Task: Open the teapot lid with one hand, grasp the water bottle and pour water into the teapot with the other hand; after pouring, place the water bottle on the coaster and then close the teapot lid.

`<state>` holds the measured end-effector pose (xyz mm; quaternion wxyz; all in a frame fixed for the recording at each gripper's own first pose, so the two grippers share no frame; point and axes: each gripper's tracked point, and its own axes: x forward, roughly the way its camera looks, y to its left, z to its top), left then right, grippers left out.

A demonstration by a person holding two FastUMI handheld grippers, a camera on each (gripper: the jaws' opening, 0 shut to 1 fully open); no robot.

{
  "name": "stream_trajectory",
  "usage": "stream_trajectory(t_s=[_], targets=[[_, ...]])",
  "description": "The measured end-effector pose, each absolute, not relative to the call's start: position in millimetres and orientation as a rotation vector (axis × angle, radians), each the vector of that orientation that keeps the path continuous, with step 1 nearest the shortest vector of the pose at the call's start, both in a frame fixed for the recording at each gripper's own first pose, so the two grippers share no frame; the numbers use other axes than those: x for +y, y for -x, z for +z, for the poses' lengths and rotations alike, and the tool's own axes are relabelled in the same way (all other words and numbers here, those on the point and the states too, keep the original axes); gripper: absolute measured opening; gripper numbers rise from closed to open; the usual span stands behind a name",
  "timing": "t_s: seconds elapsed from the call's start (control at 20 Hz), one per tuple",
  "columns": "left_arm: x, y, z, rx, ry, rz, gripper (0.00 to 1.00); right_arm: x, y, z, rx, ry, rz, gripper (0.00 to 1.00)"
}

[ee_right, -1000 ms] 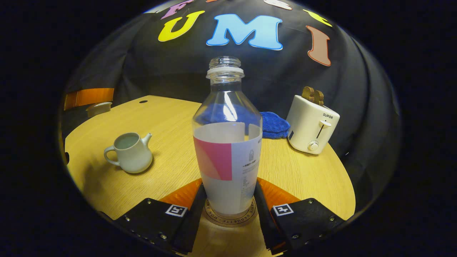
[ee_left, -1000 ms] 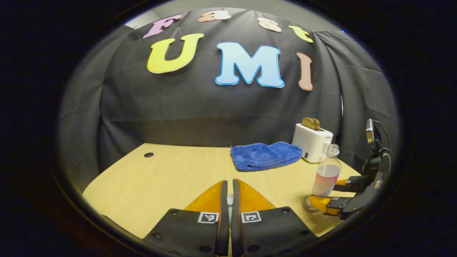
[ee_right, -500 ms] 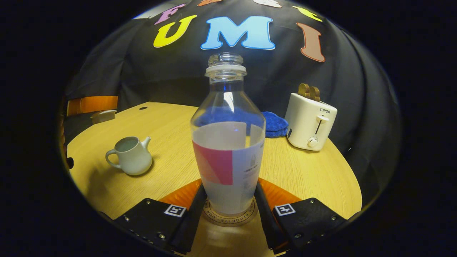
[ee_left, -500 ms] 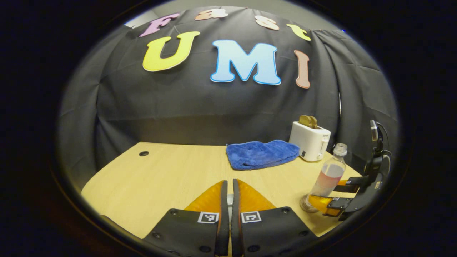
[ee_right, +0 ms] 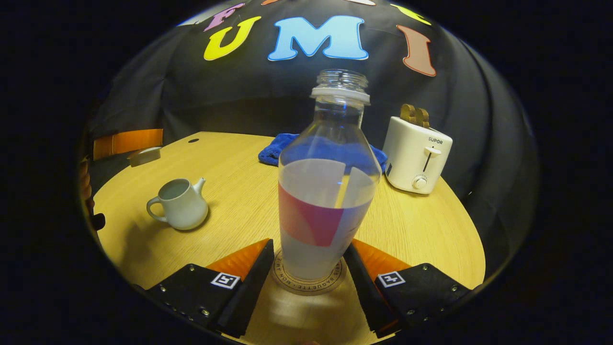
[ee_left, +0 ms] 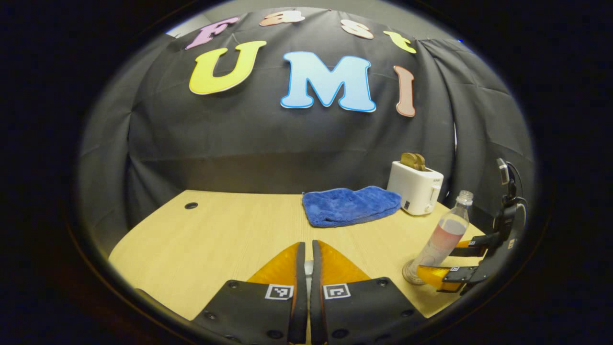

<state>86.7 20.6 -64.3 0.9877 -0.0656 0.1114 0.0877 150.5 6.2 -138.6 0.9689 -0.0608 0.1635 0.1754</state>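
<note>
A clear water bottle (ee_right: 325, 201) with a pink and white label, uncapped, stands on a round coaster (ee_right: 287, 283). My right gripper (ee_right: 309, 245) is open around its base, with a small gap at each finger. A pale teapot (ee_right: 179, 203) sits lidless to the left, liquid showing inside. Beyond it, my left gripper (ee_right: 127, 141) holds the teapot lid (ee_right: 143, 155) above the table's far left edge. In the left gripper view my left gripper (ee_left: 306, 247) is shut, a pale bit of the lid showing between its fingers. The bottle (ee_left: 443, 235) and right gripper (ee_left: 438, 258) are at its right.
A white toaster (ee_right: 416, 155) with bread in it stands at the back right, a blue cloth (ee_left: 349, 206) beside it. The wooden table (ee_left: 215, 239) has a small cable hole (ee_left: 191, 205) at the back left. Black booth cloth closes the back.
My right gripper's fingers have spread off the bottle, which stays on the coaster; the right view has shifted so the bottle leans right. The left gripper has barely moved.
</note>
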Motion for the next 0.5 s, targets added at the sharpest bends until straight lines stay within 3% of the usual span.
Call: stream_trajectory(t_s=[0.1, 0.25, 0.5], targets=[[21.1, -86.5, -64.6, 0.224, 0.132, 0.175, 0.08, 3.2, -148.0, -134.0, 0.328, 0.123, 0.345, 0.87], [20.3, -88.8, -65.7, 0.227, 0.136, 0.168, 0.08, -0.4, -141.5, -116.2, 0.308, 0.119, 0.337, 0.95], [14.6, -93.1, -65.6, 0.222, 0.138, 0.145, 0.08, -7.8, -132.7, -62.5, 0.225, 0.120, 0.312, 0.95]])
